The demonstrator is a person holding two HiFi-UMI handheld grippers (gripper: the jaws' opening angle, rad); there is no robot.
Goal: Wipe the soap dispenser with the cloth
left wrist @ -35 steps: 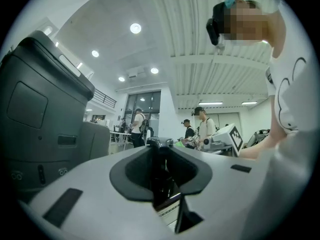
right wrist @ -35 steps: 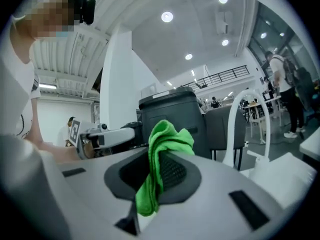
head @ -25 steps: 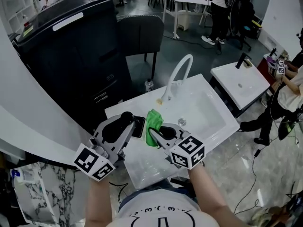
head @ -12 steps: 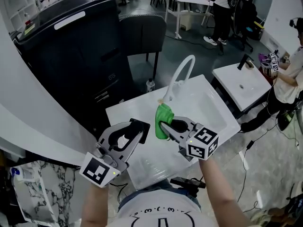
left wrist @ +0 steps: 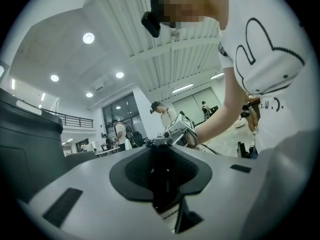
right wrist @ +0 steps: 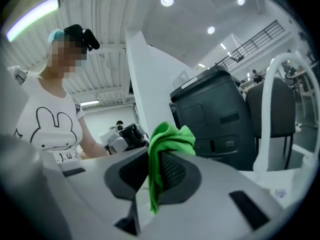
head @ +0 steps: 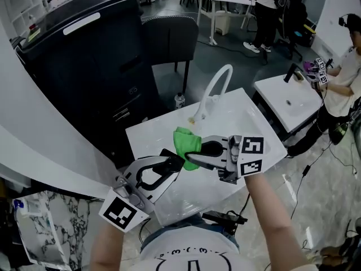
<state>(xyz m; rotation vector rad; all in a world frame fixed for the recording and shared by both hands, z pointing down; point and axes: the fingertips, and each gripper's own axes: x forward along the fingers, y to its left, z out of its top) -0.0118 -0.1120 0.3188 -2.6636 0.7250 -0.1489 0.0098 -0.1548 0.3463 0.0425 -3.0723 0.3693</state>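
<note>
The dispenser is a dark body with a pale label, its print too small to read. Which way its long axis points cannot be told. The left tool, partly closed, clamps it above the surface, near the left edge. The green cloth, pinched tight in the right tool, sits right against it.

1. We see the cloth as soft green fabric, matt and slightly fuzzy.
2. The soap dispenser looks to us like dark, smooth plastic.
3. We read the left gripper and the right gripper as matt grey plastic; the right one's pads are dark and ribbed.
4. The sink appears white, smooth and glossy to us.
</note>
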